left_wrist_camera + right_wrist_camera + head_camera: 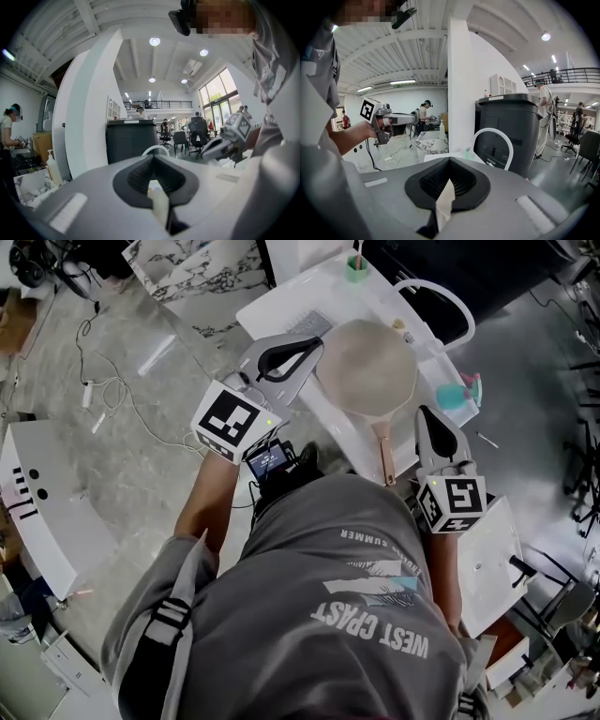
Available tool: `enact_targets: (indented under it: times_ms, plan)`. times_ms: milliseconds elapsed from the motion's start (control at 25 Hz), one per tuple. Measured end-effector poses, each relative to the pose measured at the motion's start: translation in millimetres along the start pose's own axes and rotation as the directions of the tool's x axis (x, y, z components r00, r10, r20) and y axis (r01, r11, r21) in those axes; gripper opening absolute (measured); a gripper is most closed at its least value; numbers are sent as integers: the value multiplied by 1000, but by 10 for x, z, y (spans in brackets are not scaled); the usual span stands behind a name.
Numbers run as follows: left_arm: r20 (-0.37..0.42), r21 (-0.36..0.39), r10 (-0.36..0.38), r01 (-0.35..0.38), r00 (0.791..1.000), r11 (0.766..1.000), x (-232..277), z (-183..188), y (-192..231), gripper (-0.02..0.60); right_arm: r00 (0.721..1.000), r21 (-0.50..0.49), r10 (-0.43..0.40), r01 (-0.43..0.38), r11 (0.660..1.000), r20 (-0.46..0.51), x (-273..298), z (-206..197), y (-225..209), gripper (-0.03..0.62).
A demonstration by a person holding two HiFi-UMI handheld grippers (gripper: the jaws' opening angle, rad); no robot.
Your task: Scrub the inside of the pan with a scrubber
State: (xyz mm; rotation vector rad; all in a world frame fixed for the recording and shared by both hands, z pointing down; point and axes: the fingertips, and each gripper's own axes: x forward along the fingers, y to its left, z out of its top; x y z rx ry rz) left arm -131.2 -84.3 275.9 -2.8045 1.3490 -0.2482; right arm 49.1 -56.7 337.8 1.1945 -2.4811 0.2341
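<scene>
The pan sits on the white bench. It is round and shallow, with a pale, matte beige inside. Its straight wooden handle points back toward the person in the grey shirt.

The left gripper hangs just beside the pan's left rim. Its fingers, dark and ribbed on their inner faces, are pressed together at the tips with nothing between them, leaving only a rounded hollow behind.

The right gripper is just to the right of the pan's handle, near the rim. Its fingers are likewise closed tip to tip and empty.

A small green cup stands beyond the pan's far side. A teal and pink thing lies to the pan's right, but it is too small to tell what it is. A white tube arches past it.
</scene>
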Motion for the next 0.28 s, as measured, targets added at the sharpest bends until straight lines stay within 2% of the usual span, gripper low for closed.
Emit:
enact_targets:
  times_ms: [280]
  plan:
    - [-5, 0, 3, -3, 1000, 1000, 4, -41, 7, 2, 1000, 1, -2, 2, 1000, -11, 10, -32, -2, -2]
